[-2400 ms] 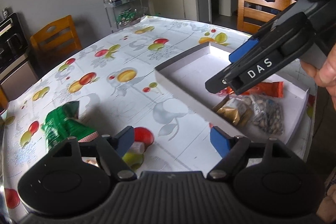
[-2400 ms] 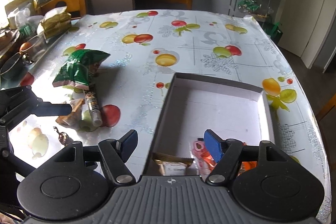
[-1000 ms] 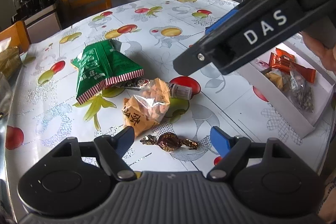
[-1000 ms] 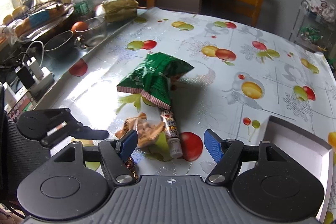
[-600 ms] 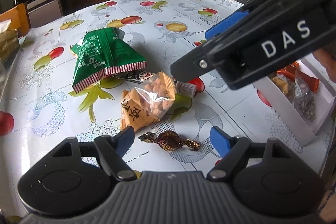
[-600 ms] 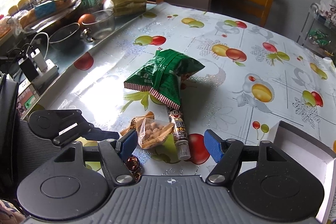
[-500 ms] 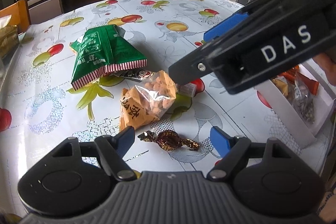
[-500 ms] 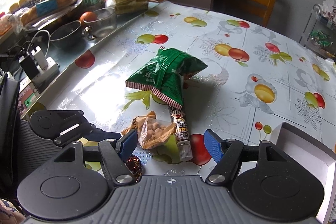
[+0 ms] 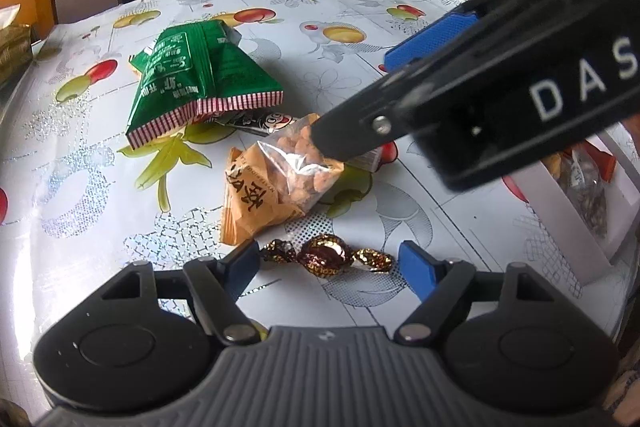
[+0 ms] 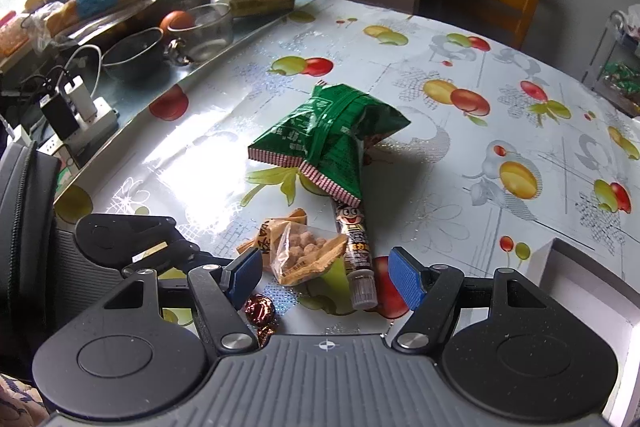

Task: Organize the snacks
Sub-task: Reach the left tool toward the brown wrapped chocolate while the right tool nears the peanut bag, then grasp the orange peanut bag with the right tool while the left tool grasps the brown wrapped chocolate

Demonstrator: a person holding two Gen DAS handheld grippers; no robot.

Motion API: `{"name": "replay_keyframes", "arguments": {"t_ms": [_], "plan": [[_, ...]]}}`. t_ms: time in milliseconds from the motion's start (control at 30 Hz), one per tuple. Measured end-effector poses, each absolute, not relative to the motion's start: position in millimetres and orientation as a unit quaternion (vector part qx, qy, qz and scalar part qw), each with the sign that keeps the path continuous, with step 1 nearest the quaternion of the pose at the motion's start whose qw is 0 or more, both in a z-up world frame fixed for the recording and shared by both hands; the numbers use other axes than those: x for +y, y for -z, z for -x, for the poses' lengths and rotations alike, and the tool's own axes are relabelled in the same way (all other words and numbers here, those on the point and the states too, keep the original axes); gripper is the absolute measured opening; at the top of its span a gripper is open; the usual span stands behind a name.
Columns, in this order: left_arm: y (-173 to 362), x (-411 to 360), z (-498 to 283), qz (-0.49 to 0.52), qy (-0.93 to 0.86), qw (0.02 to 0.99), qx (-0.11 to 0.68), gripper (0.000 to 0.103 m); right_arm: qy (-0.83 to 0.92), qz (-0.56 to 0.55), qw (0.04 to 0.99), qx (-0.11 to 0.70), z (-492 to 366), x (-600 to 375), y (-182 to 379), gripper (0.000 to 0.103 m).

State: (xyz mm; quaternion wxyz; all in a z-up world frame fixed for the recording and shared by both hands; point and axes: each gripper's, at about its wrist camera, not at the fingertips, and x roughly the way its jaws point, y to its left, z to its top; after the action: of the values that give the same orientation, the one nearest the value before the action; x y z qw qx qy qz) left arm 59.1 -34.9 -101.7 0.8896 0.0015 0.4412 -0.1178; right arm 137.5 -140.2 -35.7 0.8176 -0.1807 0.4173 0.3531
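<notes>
Green chip bag (image 9: 192, 79) lying on fruit-patterned tabletop (image 9: 80, 187), overlapping a sausage stick (image 10: 358, 259); orange peanut packet (image 9: 272, 187) just beside. Foil-wrapped chocolate (image 9: 324, 257) between spread fingers of left gripper (image 9: 328, 267), untouched. Right gripper (image 10: 326, 275) likewise released, above packet and stick. White box (image 9: 568, 215) holding snacks, far right.

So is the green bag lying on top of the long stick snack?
Touching. In the right wrist view the green bag lies over the top end of the stick snack, which pokes out from under its striped edge.
</notes>
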Motion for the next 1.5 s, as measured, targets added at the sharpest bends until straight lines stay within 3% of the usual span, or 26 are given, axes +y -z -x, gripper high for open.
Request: {"name": "replay_keyframes", "arguments": {"t_ms": [233, 467, 833, 1300, 1500], "plan": [[105, -34, -57, -0.002, 0.124, 0.893, 0.432, 0.078, -0.372, 0.196, 0.805, 0.419, -139, -123, 43, 0.070], [104, -31, -50, -0.011, 0.130, 0.894, 0.429, 0.067, -0.386, 0.213, 0.795, 0.416, -143, -104, 52, 0.070], [103, -9, -38, -0.010, 0.102, 0.894, 0.436, 0.066, -0.410, 0.256, 0.767, 0.422, -149, -79, 73, 0.069], [100, 3, -39, -0.020, 0.080, 0.892, 0.444, 0.067, -0.400, 0.280, 0.744, 0.457, -152, -79, 97, 0.046], [103, -1, -42, -0.030, 0.091, 0.891, 0.444, 0.066, -0.397, 0.260, 0.754, 0.454, -152, -88, 91, 0.043]]}}
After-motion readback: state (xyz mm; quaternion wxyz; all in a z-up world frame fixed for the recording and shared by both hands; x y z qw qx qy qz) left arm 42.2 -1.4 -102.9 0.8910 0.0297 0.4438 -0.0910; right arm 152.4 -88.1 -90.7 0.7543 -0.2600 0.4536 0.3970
